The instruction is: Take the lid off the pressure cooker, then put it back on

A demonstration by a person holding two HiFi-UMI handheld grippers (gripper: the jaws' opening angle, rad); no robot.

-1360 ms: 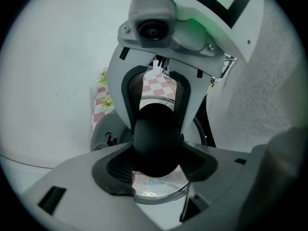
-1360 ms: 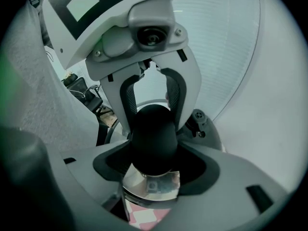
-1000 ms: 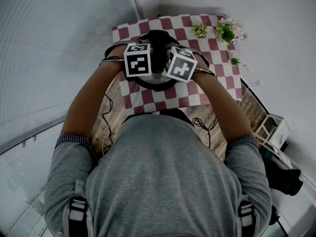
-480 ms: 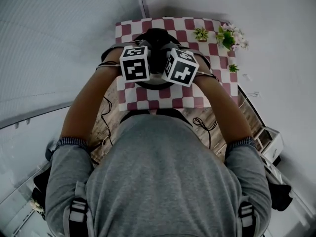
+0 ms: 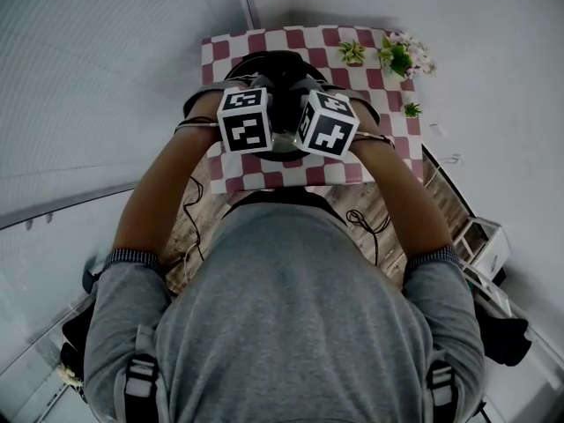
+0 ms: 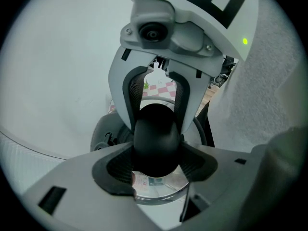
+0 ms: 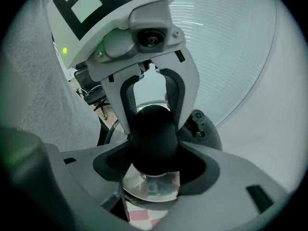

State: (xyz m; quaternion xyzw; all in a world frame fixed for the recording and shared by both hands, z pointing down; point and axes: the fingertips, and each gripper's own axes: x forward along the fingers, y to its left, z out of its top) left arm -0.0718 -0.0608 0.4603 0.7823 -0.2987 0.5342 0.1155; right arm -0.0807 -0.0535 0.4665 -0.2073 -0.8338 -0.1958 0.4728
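Black knob (the lid's handle) sits pinched between both pairs of fingers: left gripper and right gripper clamp it from opposite sides, jaws fairly wide. Shiny lid spreads beneath the knob at the pressure cooker, on the checked tablecloth.

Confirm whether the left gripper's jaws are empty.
No: the left gripper view shows the left gripper with its jaws closed on the black lid knob.
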